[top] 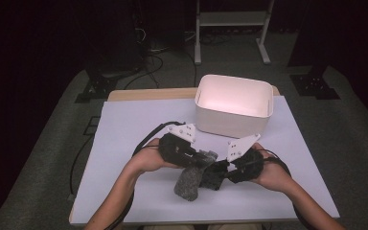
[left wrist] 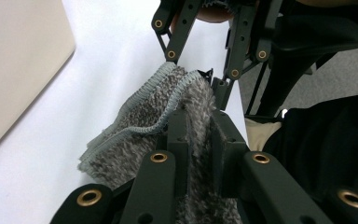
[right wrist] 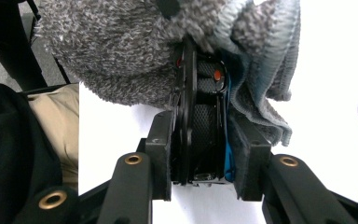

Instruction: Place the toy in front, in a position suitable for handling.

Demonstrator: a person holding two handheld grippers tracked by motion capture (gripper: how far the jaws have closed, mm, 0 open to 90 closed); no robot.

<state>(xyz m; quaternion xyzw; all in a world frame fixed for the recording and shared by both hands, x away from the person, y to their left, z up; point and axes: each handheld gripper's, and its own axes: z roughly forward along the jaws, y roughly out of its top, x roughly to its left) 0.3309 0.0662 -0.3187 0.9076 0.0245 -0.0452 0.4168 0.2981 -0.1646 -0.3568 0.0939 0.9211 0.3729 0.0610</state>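
The left gripper (left wrist: 199,135) pinches a grey fuzzy cloth (left wrist: 140,126) above the white table (left wrist: 51,140), the right gripper (left wrist: 205,70) just beyond.

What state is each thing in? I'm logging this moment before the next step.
Grey towel: bunched, clamped in the left gripper, one end drooping to the table.
Black object: upright between the right gripper jaws, which are shut on it, towel draped over it.
White bin: upright, open-topped, empty.
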